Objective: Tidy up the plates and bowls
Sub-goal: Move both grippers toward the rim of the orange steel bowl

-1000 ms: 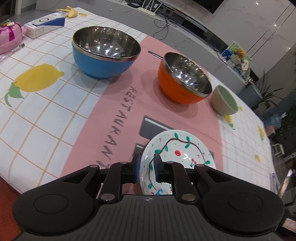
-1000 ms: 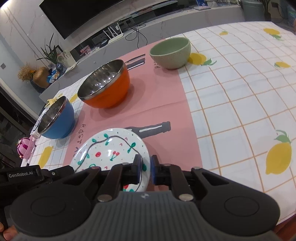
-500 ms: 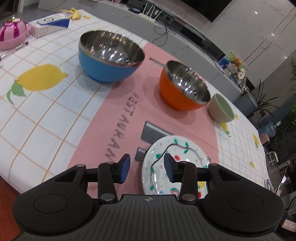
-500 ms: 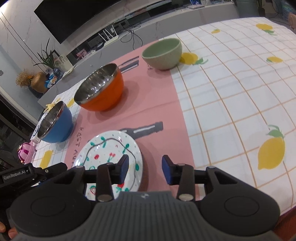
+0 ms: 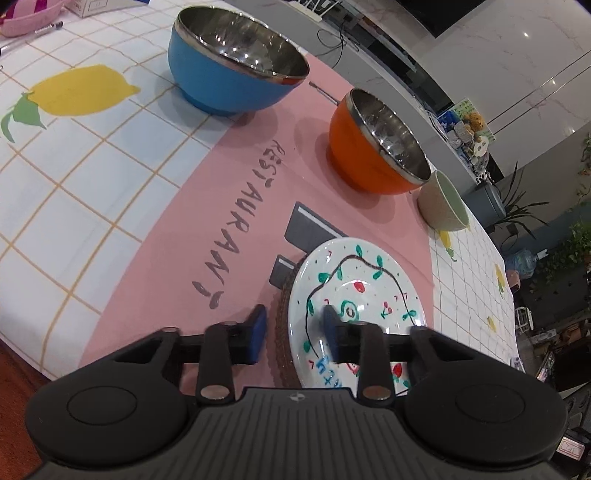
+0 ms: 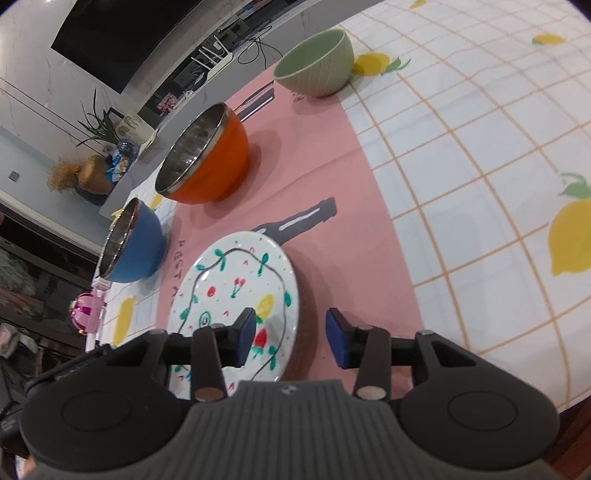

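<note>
A white plate (image 5: 362, 280) painted with leaves and cherries lies on the pink cloth, and a brown ribbed edge (image 5: 281, 325) shows beneath it. My left gripper (image 5: 294, 330) straddles the plate's left rim; its jaws are closing and the pads stand clear of the rim. My right gripper (image 6: 291, 338) straddles the right rim of the plate (image 6: 236, 273), also closing without pressing. Behind stand a blue bowl (image 5: 236, 66), an orange bowl (image 5: 373, 147) and a small green bowl (image 5: 443, 203), all upright and apart.
The tablecloth (image 6: 480, 155) with lemon prints runs to the right. A pink object (image 6: 85, 310) sits beyond the blue bowl (image 6: 136, 243). A pen (image 5: 33, 31) lies at the far left. The table's near edge (image 5: 22, 354) is just below the grippers.
A second ago both grippers were shut on the plate's rims. They let go and spread their jaws; the jaws have since narrowed a little. The left view has moved closer to the table.
</note>
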`<action>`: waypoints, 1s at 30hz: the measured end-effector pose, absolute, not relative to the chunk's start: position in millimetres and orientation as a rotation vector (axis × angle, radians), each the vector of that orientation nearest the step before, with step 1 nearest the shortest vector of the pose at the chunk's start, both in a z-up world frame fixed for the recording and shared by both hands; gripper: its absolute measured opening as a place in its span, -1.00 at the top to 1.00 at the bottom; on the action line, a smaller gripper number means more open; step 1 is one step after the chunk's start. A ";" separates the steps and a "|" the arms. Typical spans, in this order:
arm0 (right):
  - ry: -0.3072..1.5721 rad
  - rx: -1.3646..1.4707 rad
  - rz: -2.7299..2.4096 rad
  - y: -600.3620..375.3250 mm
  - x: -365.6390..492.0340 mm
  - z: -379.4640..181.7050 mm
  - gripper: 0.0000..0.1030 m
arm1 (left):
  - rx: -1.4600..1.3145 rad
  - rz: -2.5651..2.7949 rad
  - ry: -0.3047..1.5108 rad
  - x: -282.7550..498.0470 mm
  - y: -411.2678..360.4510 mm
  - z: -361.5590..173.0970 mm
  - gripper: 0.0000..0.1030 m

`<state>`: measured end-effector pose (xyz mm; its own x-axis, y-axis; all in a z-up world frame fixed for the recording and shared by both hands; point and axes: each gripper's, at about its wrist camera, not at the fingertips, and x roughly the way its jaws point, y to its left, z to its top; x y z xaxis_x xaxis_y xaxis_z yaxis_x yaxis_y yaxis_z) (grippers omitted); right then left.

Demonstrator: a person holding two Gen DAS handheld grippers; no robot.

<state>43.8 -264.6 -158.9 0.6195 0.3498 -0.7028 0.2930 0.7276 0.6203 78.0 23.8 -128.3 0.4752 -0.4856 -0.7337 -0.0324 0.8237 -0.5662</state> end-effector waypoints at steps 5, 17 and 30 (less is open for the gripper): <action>0.937 0.828 0.038 -263.6 44.1 -163.4 0.55 | -0.578 -0.299 1.054 77.2 24.4 -128.1 0.44; 0.958 0.816 0.079 -244.4 68.3 -164.2 0.56 | -0.582 -0.217 1.027 87.6 46.8 -123.5 0.44; 0.942 0.707 0.104 -228.8 77.3 -152.1 0.35 | -0.518 -0.186 0.991 92.0 52.4 -111.8 0.44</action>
